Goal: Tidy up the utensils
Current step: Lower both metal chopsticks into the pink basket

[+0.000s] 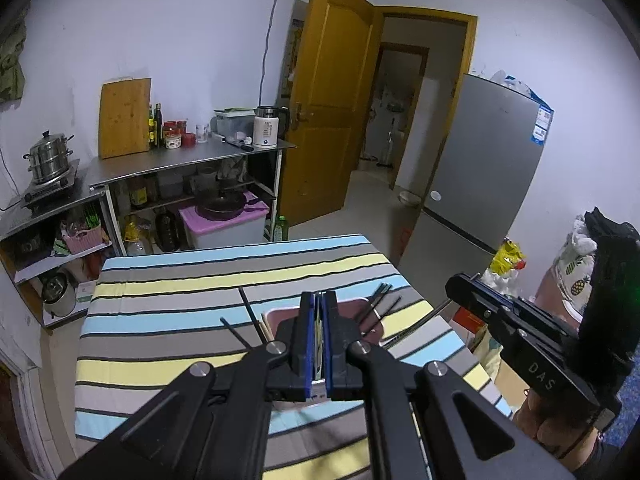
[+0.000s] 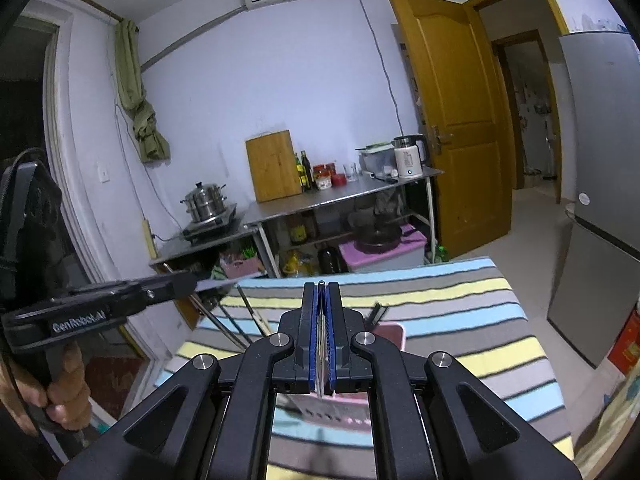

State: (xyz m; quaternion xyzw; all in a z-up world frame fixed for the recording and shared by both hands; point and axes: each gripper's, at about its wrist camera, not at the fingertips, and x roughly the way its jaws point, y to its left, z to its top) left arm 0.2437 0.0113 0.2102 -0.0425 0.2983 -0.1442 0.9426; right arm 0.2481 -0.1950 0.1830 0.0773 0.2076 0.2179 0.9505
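Note:
A pink utensil basket (image 1: pixel 362 305) stands on the striped tablecloth (image 1: pixel 180 280), just beyond my left gripper (image 1: pixel 319 296). Dark chopsticks (image 1: pixel 249 308) and wooden ones (image 1: pixel 266 330) stick out of its left side, and more dark ones (image 1: pixel 380 296) out of its right. The left gripper's blue pads are pressed together, with nothing from the table held. My right gripper (image 2: pixel 321 286) is also shut and hovers over the same basket (image 2: pixel 390 330). Each gripper shows in the other's view: the right one (image 1: pixel 454 282) at the right, the left one (image 2: pixel 216 283) at the left.
Past the table's far edge is a steel kitchen counter (image 1: pixel 192 160) with a cutting board, jars, a kettle and a steamer pot. A grey fridge (image 1: pixel 484 168) stands at the right beside an open wooden door (image 1: pixel 332 92). A hand (image 2: pixel 64 392) grips the left handle.

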